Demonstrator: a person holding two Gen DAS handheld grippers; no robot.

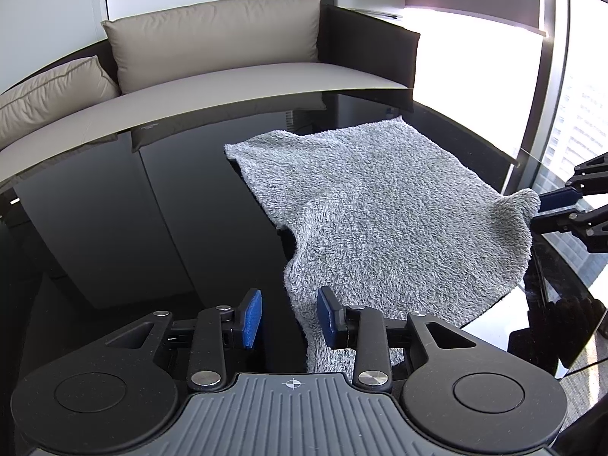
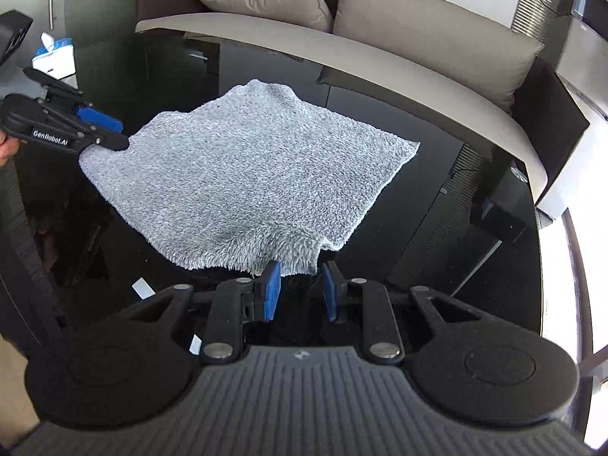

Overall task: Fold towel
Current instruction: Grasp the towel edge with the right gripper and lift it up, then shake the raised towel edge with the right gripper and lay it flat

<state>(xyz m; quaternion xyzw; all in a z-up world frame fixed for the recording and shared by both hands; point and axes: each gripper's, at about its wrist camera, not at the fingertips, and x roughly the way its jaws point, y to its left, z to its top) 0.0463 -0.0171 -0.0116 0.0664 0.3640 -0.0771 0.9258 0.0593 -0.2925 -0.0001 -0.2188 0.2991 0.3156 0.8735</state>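
A grey fluffy towel [image 1: 380, 205] lies spread on the glossy black table [image 1: 152, 209], with two near corners lifted. My left gripper [image 1: 290, 315] is open; a towel corner hangs between its blue pads [image 1: 252, 317]. My right gripper [image 2: 300, 288] is open, with the towel's [image 2: 247, 174] near corner drooping just in front of and between its fingers. In the left wrist view the right gripper [image 1: 547, 209] straddles the raised right corner. In the right wrist view the left gripper [image 2: 110, 133] straddles the left corner.
A beige sofa [image 1: 228, 76] with cushions stands beyond the table's far edge. A tissue pack [image 2: 53, 57] sits at the far left in the right wrist view. Bright windows [image 1: 577, 114] lie to the right. Small white paper scraps [image 2: 142, 288] lie near the table's front.
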